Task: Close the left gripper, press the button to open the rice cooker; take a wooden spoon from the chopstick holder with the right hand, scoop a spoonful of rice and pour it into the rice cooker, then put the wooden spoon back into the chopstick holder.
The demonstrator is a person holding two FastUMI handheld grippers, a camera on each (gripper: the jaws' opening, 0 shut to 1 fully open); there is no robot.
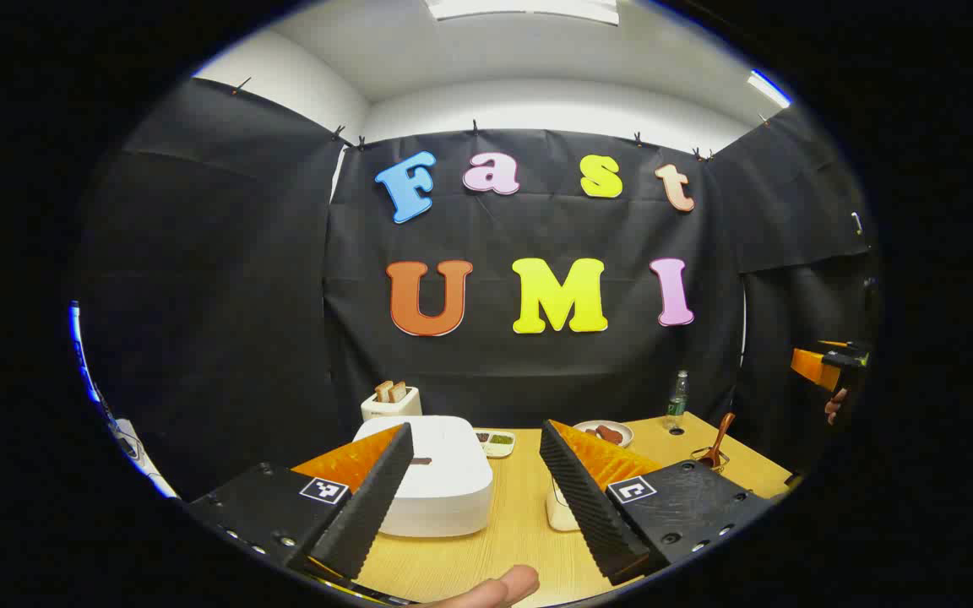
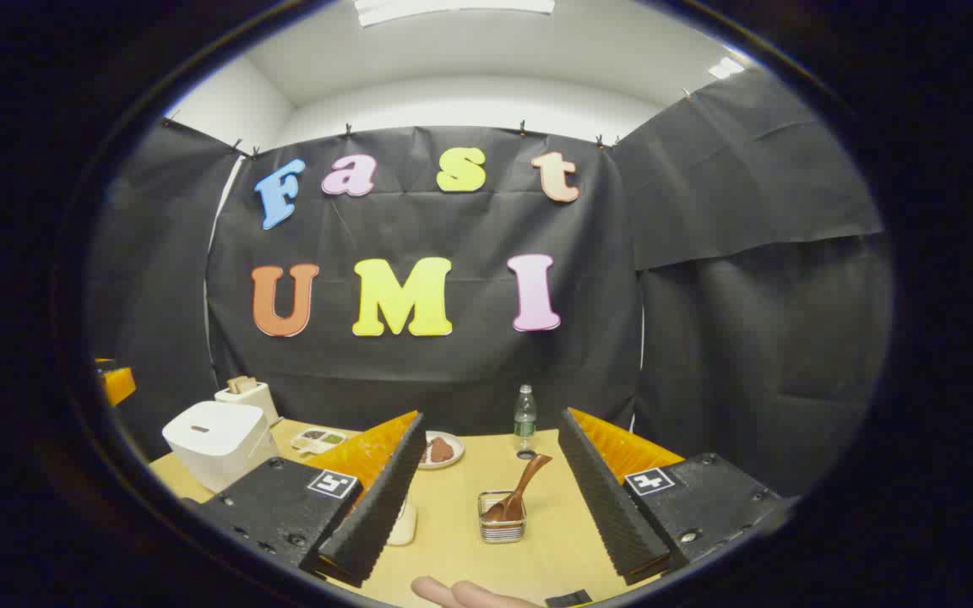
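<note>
Both tools' jaws gape wide, holding nothing: left tool (image 1: 478,498), right tool (image 2: 486,498). Rice cooker (image 1: 440,473) sits lid-down on bench (image 1: 520,515); wooden spoon (image 2: 520,494) stands in chopstick holder (image 2: 501,523), mid-bench.

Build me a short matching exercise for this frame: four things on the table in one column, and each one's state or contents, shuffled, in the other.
Things:
1. rice cooker
2. wooden spoon
3. toaster
4. plate

States:
A. holds reddish-brown food
B. white, lid down
C. two slices sticking out of the top
D. leaning in the chopstick holder

Pairs: 1-B, 2-D, 3-C, 4-A. Both tools, left and right, hang open above the table.
</note>
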